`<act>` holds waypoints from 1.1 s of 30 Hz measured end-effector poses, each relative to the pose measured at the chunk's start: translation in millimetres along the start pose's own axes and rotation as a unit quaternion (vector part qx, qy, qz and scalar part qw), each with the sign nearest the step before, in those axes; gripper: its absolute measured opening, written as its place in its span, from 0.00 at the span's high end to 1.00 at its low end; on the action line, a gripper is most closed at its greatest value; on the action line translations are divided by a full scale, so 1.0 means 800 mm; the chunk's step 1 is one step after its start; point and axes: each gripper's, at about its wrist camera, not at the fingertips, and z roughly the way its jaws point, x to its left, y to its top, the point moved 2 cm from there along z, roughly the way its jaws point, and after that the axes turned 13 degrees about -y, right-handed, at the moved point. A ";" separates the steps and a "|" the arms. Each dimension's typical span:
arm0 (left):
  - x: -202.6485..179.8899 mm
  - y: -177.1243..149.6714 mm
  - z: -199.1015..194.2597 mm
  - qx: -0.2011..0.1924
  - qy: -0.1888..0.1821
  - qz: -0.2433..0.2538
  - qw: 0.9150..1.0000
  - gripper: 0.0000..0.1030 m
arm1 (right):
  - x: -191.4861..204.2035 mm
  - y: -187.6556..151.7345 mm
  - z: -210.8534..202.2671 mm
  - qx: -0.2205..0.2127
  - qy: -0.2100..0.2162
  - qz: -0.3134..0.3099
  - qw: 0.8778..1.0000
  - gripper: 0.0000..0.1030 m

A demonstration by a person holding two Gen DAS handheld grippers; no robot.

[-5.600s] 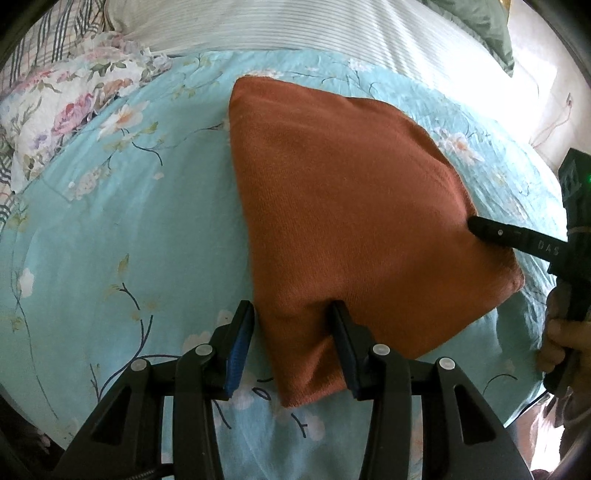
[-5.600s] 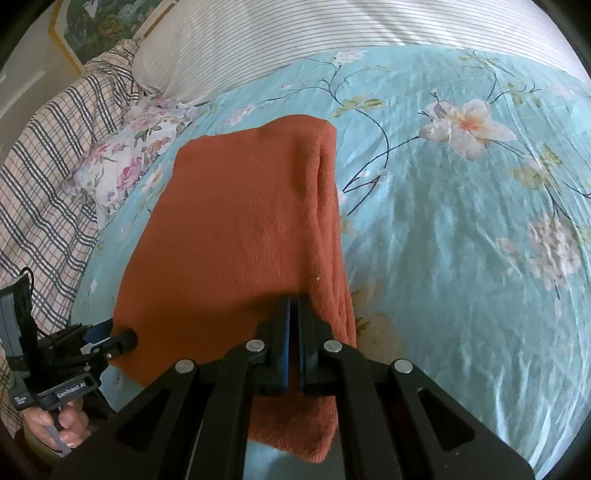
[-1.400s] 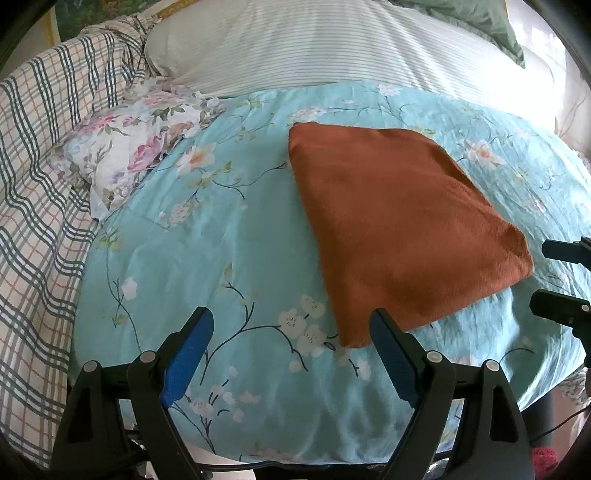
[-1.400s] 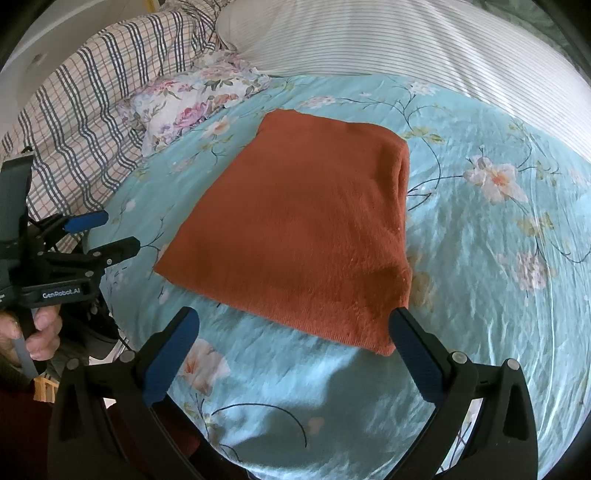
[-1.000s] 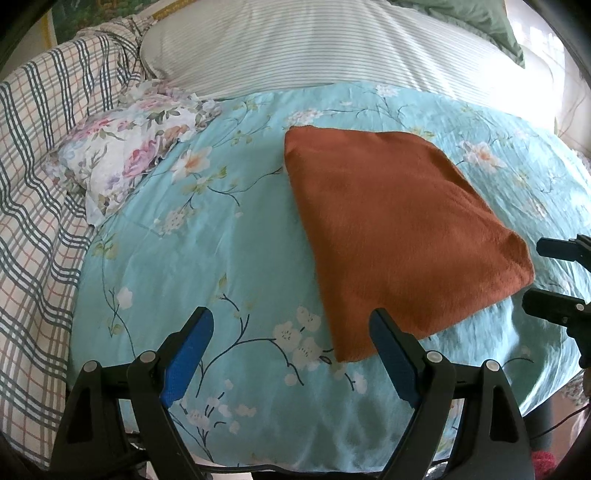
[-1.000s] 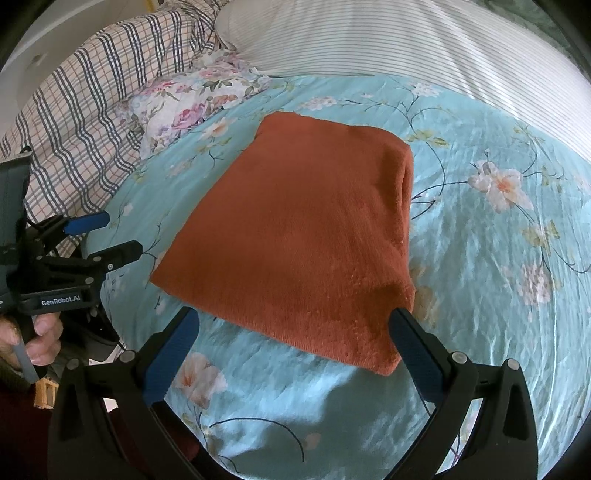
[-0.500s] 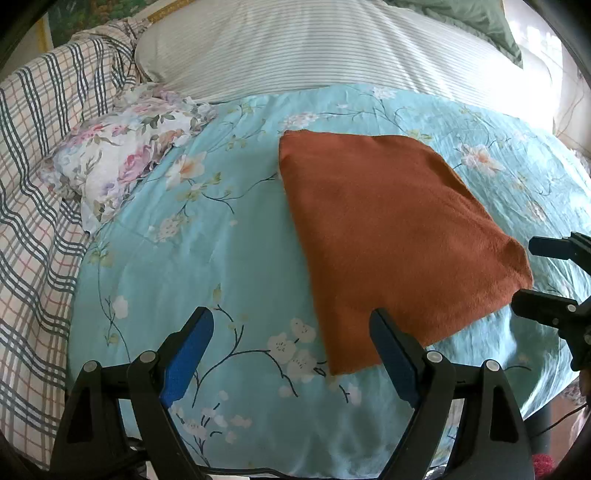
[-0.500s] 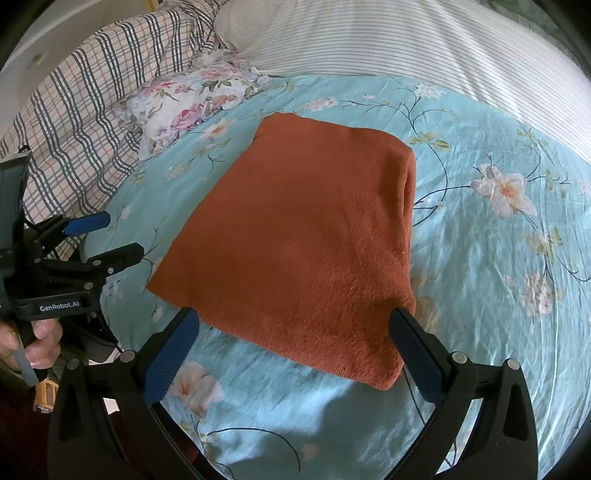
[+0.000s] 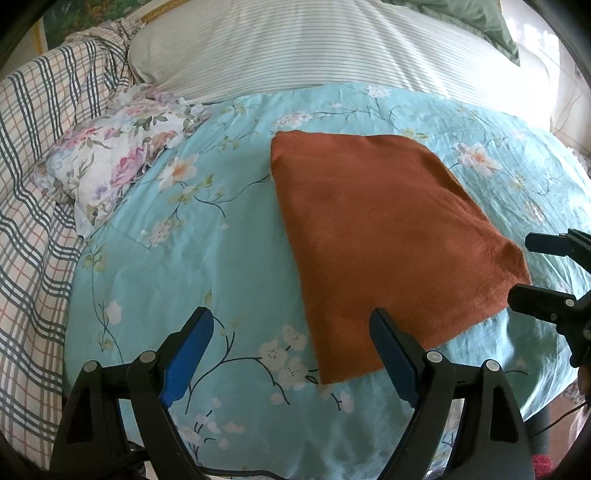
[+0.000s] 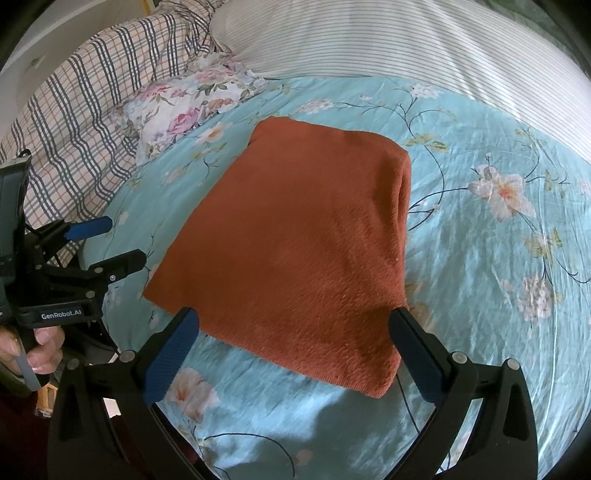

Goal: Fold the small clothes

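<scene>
Folded rust-orange garment (image 10: 295,240) is lying released on the floral bedspread (image 10: 480,258); left gripper (image 9: 291,350) and right gripper (image 10: 295,354) are being held jaws spread, empty; folding is judged finished, withdrawal or another fold likely being called for.

Premises: a bedroom in a private home. Evidence — a made bed under a turquoise floral bedspread (image 9: 192,258), a white striped pillow (image 9: 295,48) along its far edge, a small rose-print pillow (image 9: 110,162) and a plaid blanket (image 9: 33,184) at its left side. A framed picture (image 9: 85,18) hangs behind, only partly in view.
</scene>
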 end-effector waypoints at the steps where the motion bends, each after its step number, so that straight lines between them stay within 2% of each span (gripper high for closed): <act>1: 0.000 0.000 0.000 0.000 0.000 0.001 1.000 0.16 | 0.000 0.000 0.000 0.000 0.000 0.000 1.000 0.01; 33: -0.003 0.019 0.021 0.006 -0.012 0.003 1.000 0.16 | -0.009 0.018 0.013 0.001 0.003 0.002 1.000 0.01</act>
